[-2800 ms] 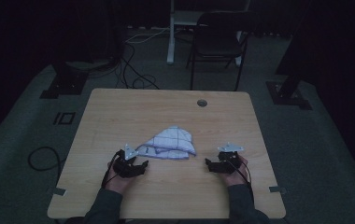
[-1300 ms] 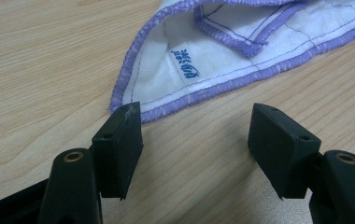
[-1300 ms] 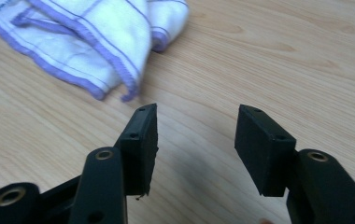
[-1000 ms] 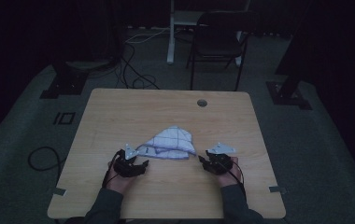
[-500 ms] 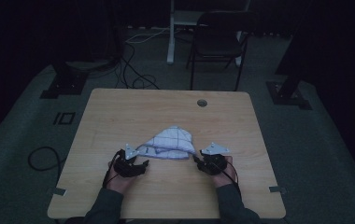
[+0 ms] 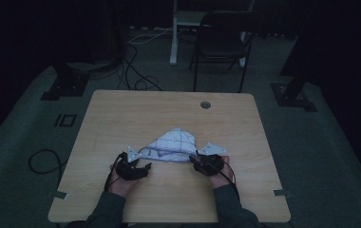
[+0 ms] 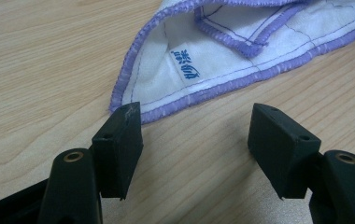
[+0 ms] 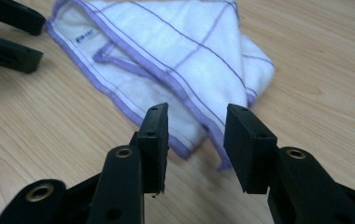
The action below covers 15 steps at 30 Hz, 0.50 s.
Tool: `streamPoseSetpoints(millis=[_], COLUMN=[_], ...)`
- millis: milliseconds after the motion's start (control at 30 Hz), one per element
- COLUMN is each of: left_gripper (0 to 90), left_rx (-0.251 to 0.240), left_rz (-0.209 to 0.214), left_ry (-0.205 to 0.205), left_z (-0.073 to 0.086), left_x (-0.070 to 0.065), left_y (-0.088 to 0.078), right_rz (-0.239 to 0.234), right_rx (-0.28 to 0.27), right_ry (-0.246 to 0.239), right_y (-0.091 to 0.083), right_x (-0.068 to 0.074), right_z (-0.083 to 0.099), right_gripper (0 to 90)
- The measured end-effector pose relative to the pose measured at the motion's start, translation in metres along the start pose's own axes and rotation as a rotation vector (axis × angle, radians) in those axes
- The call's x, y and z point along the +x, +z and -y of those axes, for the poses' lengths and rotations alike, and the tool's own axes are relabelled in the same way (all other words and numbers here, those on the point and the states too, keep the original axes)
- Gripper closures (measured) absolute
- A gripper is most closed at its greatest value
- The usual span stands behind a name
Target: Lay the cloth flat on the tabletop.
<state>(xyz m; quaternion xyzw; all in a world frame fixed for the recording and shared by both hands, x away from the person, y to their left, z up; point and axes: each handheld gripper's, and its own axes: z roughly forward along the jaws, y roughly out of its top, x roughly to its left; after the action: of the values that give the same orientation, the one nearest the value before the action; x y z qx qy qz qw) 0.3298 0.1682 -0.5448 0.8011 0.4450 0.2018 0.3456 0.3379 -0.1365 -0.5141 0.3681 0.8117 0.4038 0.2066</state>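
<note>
From above, the folded cloth (image 6: pixel 171 146) lies on the counter (image 6: pixel 169 109), left tool (image 6: pixel 143 167) and right tool (image 6: pixel 194 160) at its near corners. Left gripper view: jaws wide apart, cloth (image 7: pixel 241 51) just beyond them. Right gripper view: jaws have just been closing, unclamped, the cloth's (image 8: pixel 166 60) purple-edged corner between them.

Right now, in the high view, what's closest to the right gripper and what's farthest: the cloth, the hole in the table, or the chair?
From the right gripper:
1. Cloth, just to its left, by its jaws.
2. Hole, near the table's far edge.
3. Chair, on the floor beyond the table.
</note>
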Motion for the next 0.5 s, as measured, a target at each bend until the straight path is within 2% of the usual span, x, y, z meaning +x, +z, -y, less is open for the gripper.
streamPoseSetpoints(millis=[500], left_gripper=[37.8], left_rx=[0.005], left_rz=[-0.005], left_ry=[-0.004], left_z=[0.000], left_x=[-0.001], left_y=[-0.001], right_rz=[-0.030], right_rx=[-0.015], right_ry=[0.003], right_y=[0.017], right_x=[0.016], right_z=[-0.009], right_gripper=[67.4])
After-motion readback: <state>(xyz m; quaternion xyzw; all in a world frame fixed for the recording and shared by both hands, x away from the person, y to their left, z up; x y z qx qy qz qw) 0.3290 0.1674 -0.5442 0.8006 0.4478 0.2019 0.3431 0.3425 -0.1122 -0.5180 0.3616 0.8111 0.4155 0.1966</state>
